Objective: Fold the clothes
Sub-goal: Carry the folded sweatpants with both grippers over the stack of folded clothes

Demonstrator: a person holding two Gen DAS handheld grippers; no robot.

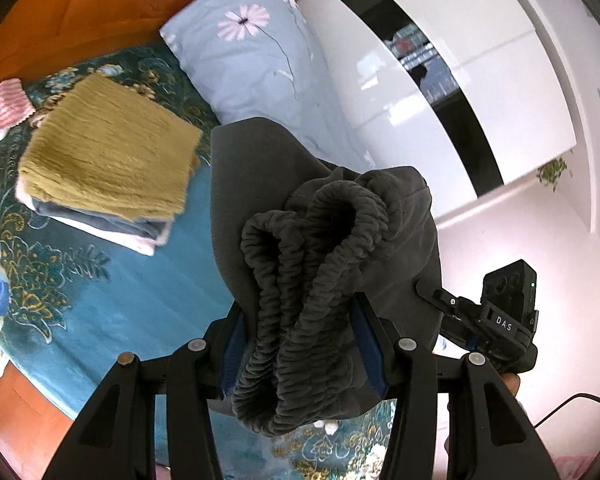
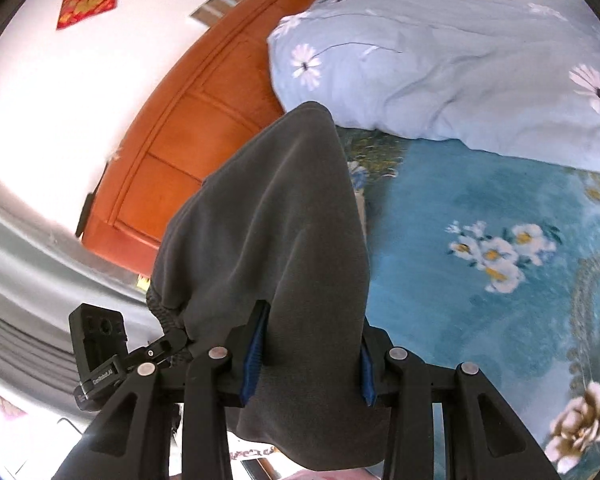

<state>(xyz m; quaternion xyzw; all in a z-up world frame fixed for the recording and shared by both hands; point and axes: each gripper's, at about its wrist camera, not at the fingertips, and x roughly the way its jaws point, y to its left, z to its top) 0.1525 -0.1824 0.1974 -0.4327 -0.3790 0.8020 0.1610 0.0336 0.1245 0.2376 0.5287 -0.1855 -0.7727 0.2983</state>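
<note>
In the left wrist view, the left gripper (image 1: 300,340) was clenched on the bunched elastic waistband of the grey trousers (image 1: 324,248), which hung lifted above the bed (image 1: 140,280). A pile (image 1: 104,160) of folded clothes, an olive piece on top, lay on the bed beside the pillow (image 1: 252,64), with a pink garment (image 1: 2,108) further off near the headboard. The right gripper showed at the garment's far side.

In the right wrist view, the right gripper (image 2: 308,360) was clenched on another part of the trousers, the cloth rising between its fingers (image 2: 256,352) and draping out of the frame.

Judging by the pile, several items seemed done; the trousers were still unfolded and would need laying flat, and the pink garment may also be waiting.
</note>
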